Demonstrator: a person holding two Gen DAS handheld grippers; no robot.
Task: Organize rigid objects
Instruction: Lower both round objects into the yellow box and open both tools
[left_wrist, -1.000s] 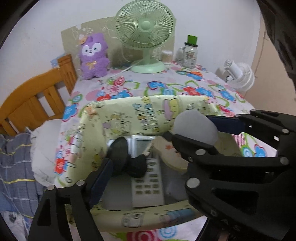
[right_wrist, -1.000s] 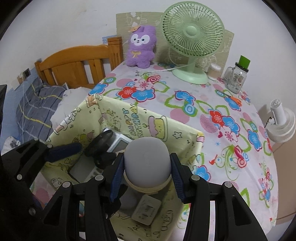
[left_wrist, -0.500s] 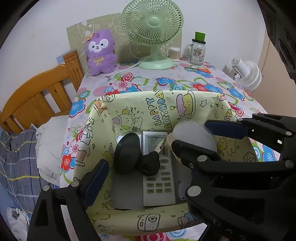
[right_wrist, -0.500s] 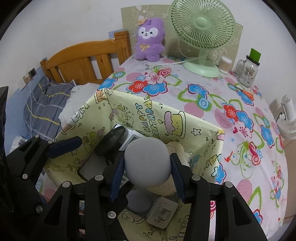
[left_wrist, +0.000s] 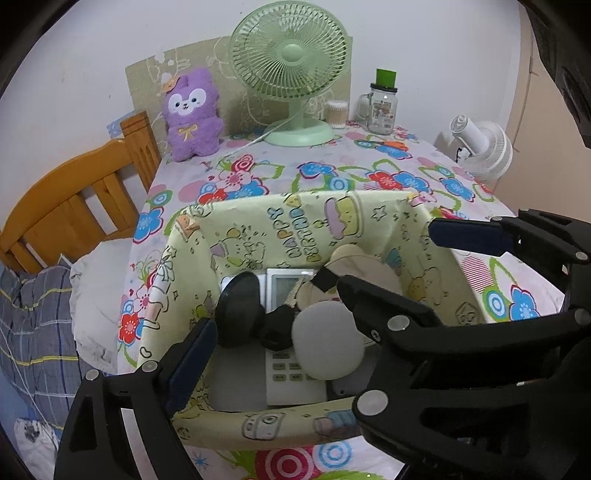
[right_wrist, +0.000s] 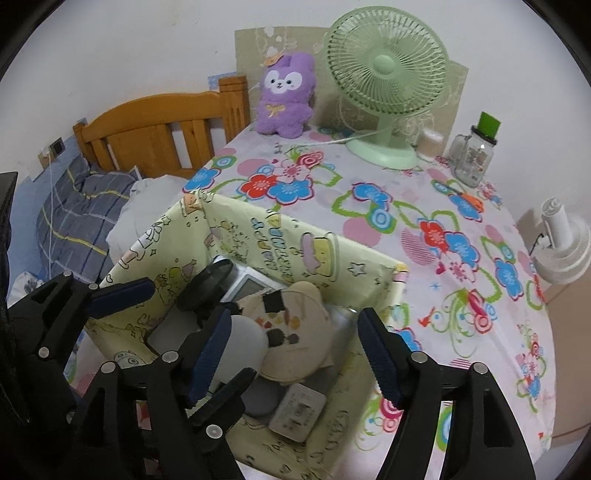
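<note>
The grey egg-shaped object (left_wrist: 327, 341) is let go inside the yellow box (left_wrist: 258, 236), low in the frame's centre, where it is seen lying over the white remote (left_wrist: 291, 373), beside the black piece (left_wrist: 240, 308). The right gripper (right_wrist: 295, 343) has just been opening; its jaws are spread, nothing pressed between them. The left gripper (left_wrist: 321, 284) is held wide and empty across the box. The placing step looks finished, though the object's footing is partly hidden. Next, a clean withdrawal upward is called for.
</note>
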